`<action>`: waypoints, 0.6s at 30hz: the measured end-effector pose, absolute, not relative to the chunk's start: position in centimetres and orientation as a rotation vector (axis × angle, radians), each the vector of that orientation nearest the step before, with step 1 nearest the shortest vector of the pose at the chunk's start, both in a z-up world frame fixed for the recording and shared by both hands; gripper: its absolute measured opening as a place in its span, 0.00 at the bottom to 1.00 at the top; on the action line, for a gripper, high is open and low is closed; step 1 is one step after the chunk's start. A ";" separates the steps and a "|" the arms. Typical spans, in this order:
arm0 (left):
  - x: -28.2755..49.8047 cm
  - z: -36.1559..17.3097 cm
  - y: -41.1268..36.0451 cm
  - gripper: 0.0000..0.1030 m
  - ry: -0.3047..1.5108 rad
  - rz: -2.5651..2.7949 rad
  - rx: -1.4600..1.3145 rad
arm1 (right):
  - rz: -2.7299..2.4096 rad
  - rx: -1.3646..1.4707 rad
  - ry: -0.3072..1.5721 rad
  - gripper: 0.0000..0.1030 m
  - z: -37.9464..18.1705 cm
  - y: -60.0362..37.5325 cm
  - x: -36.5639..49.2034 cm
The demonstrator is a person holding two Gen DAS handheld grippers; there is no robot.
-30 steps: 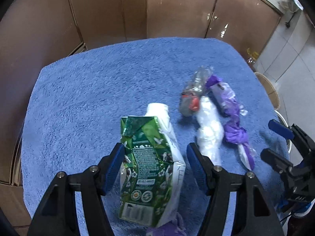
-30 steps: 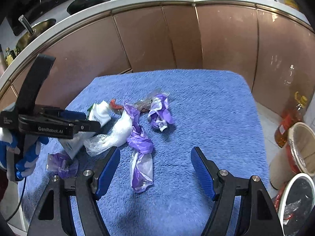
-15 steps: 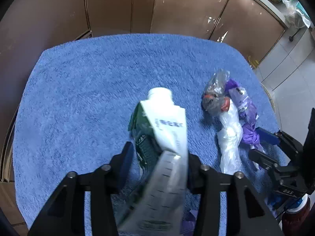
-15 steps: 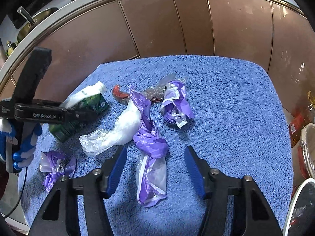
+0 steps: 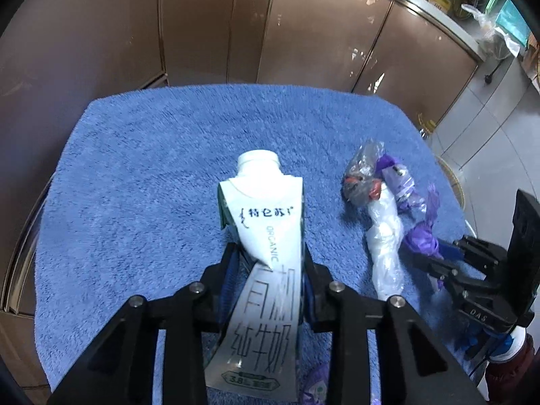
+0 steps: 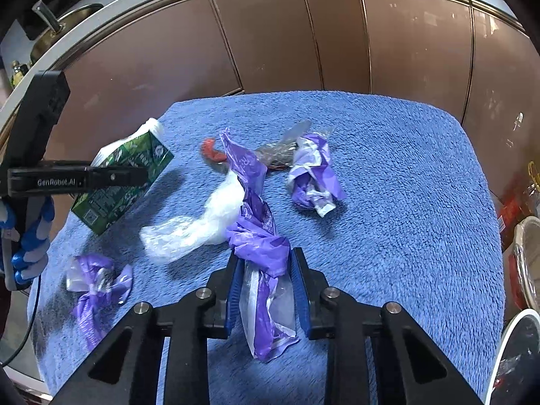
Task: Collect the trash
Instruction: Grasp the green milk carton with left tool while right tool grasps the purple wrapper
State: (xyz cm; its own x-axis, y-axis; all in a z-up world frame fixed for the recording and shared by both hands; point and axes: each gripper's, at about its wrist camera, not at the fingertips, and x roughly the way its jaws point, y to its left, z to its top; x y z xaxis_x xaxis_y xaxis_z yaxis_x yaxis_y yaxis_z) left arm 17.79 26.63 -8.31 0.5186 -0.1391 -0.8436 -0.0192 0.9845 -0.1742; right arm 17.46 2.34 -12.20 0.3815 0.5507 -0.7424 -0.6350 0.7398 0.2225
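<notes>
Blue towel [image 6: 388, 175] surface, left fingers [image 5: 266, 270] angled down, just closed on lifted milk carton [image 5: 266, 222], right fingers [image 6: 265, 270] pinching purple bag [image 6: 260, 236]

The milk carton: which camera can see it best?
The left wrist view: the milk carton fills the middle, white face and lettering clear, pinched in the left tongs. The right wrist view shows only its green side, partly hidden.

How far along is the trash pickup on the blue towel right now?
Nothing looks binned yet. In hand: the left gripper has just closed on the milk carton, tilted off the blue towel; the right gripper has just closed on the twisted purple bag. Left: the white plastic bag, crumpled purple wrapper, small purple wad, and the clear wrapper with red bits.
</notes>
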 end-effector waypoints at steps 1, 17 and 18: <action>17.4 -7.8 26.8 0.30 1.014 -0.069 -0.172 | 0.762 -0.105 0.900 0.25 -12.1 2.1 17.2; 10.5 0.3 25.2 0.30 0.847 -0.062 -0.164 | 0.751 -0.048 0.750 0.25 -4.8 -2.8 9.9; 10.2 0.8 24.7 0.30 0.837 -0.067 -0.161 | 0.741 -0.041 0.732 0.25 -4.1 -3.6 9.3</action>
State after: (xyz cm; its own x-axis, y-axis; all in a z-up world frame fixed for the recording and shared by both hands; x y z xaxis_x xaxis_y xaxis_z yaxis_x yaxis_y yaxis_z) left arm 10.19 24.69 0.80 0.6682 -0.1223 -0.7338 -0.0045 0.9857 -0.1684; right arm 9.26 -3.61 -4.14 0.5045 0.6003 -0.6206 -0.6280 0.7484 0.2135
